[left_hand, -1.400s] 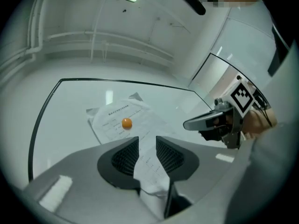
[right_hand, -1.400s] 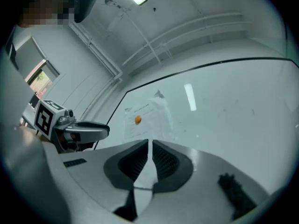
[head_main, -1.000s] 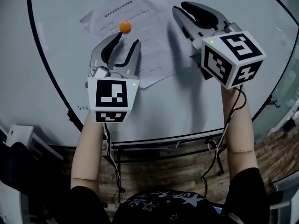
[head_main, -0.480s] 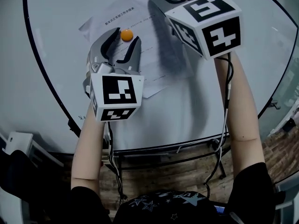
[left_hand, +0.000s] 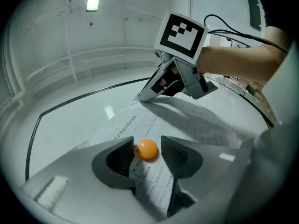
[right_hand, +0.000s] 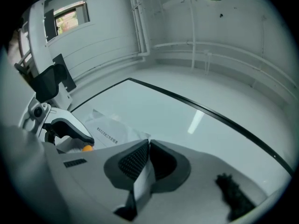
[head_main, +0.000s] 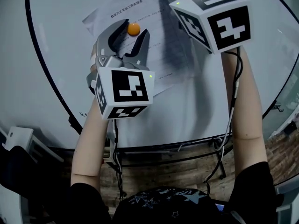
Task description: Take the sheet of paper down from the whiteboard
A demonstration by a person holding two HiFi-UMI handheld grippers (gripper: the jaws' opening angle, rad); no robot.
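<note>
A printed sheet of paper (head_main: 105,17) hangs on the whiteboard (head_main: 56,45), pinned by a round orange magnet (head_main: 134,29). My left gripper (head_main: 132,32) straddles that magnet (left_hand: 147,149); its jaws are closing, with a thin gap still on each side of the magnet. My right gripper (right_hand: 148,160) is at the sheet's upper right corner, mostly hidden behind its marker cube (head_main: 212,17) in the head view. Its jaws are closing and the pads pinch the paper's edge (right_hand: 142,183), which curls off the board.
The whiteboard's black frame (head_main: 46,73) runs round the left and bottom, on a metal stand (head_main: 163,150) over a wooden floor. A dark clump (right_hand: 233,195) sits on the board right of my right gripper. A white box (head_main: 14,136) stands at lower left.
My right gripper rose to the sheet's upper right corner and shut on its edge. My left gripper crept up until the magnet lay between its jaws.
</note>
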